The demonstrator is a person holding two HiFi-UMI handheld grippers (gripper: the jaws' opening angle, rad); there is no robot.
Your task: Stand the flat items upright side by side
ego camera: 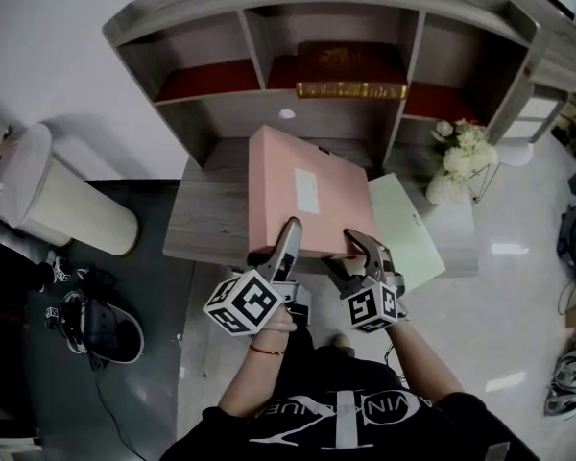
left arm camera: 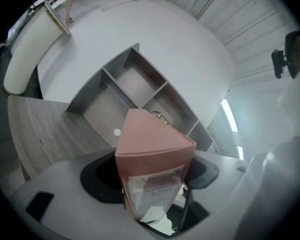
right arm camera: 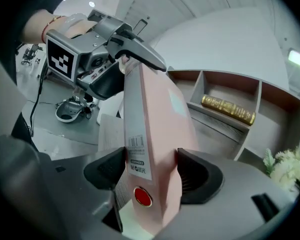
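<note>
- Pink binder [ego camera: 302,195] is being held over the desk [ego camera: 206,224], in front of the shelf unit [ego camera: 221,113].
- Left gripper [ego camera: 288,230] and right gripper [ego camera: 361,241] are both clamping its near edge, side by side, pointing forward.

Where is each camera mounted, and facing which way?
Head view: on the person's head, facing steeply down at the desk; shows forearms, left tongs and right tongs clamped on the pink file box.
Left gripper view: on the left tongs, facing along the box toward the shelf unit; only its own tongs show.
Right gripper view: on the right tongs, facing the box's labelled spine; left tongs and a hand show.
Shared: all see box and shelf unit; head and right gripper views add the gold book.
</note>
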